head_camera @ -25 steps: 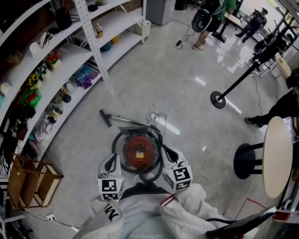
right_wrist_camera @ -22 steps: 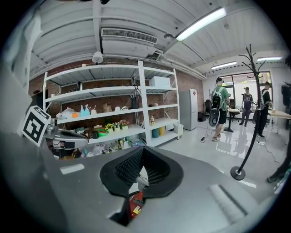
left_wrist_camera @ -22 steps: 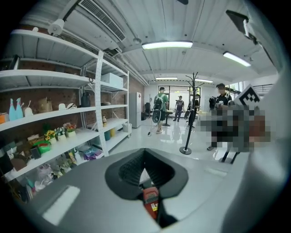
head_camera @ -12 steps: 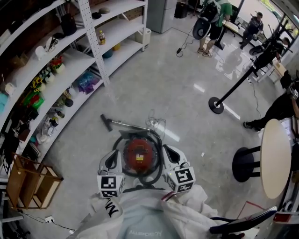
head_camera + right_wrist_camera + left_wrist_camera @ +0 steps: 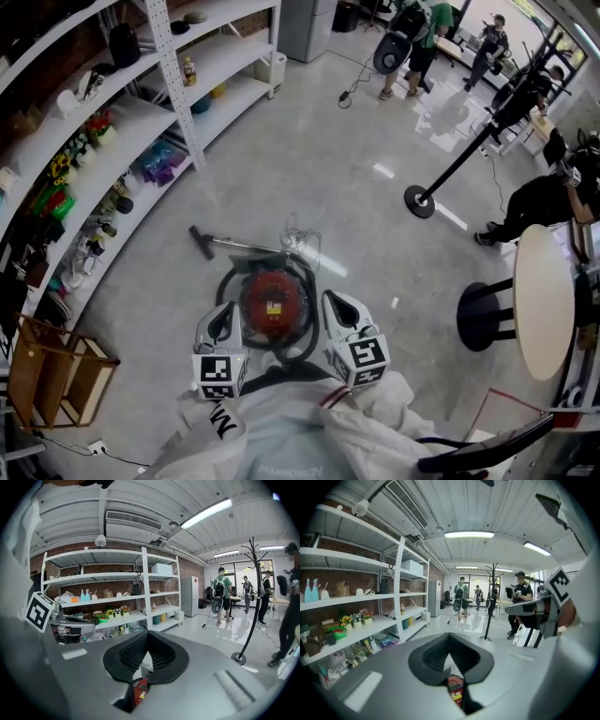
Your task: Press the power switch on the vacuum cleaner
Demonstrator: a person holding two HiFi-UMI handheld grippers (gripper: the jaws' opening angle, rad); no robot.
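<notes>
A round red vacuum cleaner (image 5: 272, 302) stands on the floor right below me, ringed by its black hose (image 5: 305, 349). Its wand ends in a floor nozzle (image 5: 201, 241) off to the left. My left gripper (image 5: 223, 323) hovers over the cleaner's left side and my right gripper (image 5: 339, 311) over its right side. Both are shut and hold nothing. Under the closed jaws of the left gripper (image 5: 450, 638), a strip of the red body (image 5: 455, 689) with a yellow label shows. The right gripper (image 5: 146, 635) view shows the same red body (image 5: 140, 689) low between its jaws. I cannot make out the switch.
White shelving (image 5: 112, 122) full of small goods curves along the left. A wooden crate (image 5: 56, 370) sits at lower left. A pole stand with a round base (image 5: 420, 200) and a round table (image 5: 542, 300) are on the right. People (image 5: 408, 42) stand at the back.
My view has drifted a little, so the vacuum cleaner sits slightly higher in the frame. Both grippers stay shut over its two sides with no clear movement relative to it.
</notes>
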